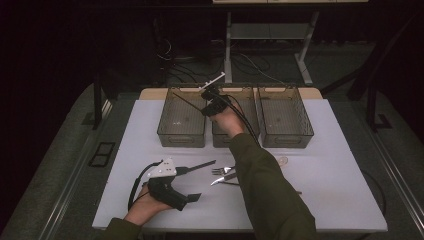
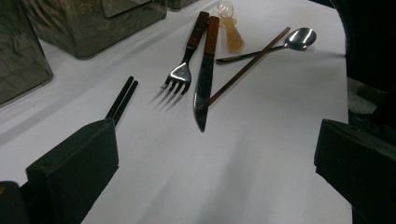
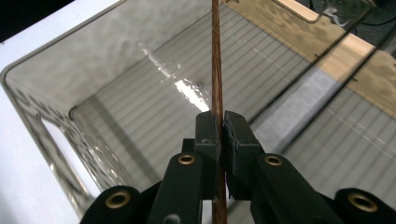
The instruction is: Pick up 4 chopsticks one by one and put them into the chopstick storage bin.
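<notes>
Chopstick [image 3: 216, 56] in the right gripper [image 3: 220, 128] is the thing to watch: the jaws are pinched tight on the brown stick, and it hangs over the clear bin [image 3: 56, 79], its length running straight ahead of the jaws. In the high view that hand reaches to the far side of the table [image 1: 320, 200], at the left bin [image 1: 183, 119]. I judge the release calls for lowering the stick along the bin's length. The left gripper [image 1: 187, 184] rests near the person with jaws apart, holding nothing. A second chopstick [image 2: 247, 66], fork [image 2: 183, 65], knife [image 2: 204, 74] and spoon [image 2: 275, 46] lie just ahead of it.
</notes>
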`<state>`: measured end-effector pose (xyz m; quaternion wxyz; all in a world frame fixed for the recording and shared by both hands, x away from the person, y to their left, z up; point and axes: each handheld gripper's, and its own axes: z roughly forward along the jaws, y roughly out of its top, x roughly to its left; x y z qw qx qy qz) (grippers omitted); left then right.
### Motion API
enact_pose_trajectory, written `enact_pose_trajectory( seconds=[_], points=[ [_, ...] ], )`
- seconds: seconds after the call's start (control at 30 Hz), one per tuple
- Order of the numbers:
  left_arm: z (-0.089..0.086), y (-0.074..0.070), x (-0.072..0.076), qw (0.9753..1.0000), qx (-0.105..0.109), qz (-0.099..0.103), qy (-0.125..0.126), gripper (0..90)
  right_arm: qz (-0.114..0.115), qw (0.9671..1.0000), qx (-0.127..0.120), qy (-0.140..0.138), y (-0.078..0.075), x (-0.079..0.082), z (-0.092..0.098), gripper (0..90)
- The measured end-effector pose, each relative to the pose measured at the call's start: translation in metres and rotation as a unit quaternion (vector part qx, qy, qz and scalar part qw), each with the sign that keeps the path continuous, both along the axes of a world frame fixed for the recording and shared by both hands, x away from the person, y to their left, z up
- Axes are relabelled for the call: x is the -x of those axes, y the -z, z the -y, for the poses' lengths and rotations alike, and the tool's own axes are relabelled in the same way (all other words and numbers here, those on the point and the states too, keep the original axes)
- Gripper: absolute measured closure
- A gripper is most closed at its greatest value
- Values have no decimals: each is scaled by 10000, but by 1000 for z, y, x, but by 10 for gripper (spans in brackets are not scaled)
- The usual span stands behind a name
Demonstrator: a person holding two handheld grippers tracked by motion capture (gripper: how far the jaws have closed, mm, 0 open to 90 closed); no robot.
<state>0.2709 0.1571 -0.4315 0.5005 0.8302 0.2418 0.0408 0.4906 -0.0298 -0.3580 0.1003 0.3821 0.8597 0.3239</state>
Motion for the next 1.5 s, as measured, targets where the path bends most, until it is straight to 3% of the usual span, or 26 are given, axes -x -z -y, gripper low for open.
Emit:
enact_pose_trajectory(
  seconds=[0.23,0.37,0.53,0.7,1.03,1.23,1.5],
  points=[
    [0,0,0,10000,30,-13,48,0,-27,9999,115,50,5,-5,-19,845],
    [0,-1,0,10000,50,-13,63,0,-62,9999,52,60,8,-6,-21,837],
    [0,-1,0,10000,-3,-5,93,0,9,10000,-76,7,5,-5,-21,717],
    [0,-1,-1,9999,-24,24,104,0,71,9998,-162,-43,1,-2,-17,681],
    [0,0,-1,10000,5,1,68,0,136,9962,-754,-408,-6,13,14,492],
    [0,0,0,10000,38,36,46,0,341,9939,-822,-655,-10,33,40,376],
    [1,1,0,9999,-78,60,58,0,466,9909,-895,-890,-13,53,67,295]
  ],
)
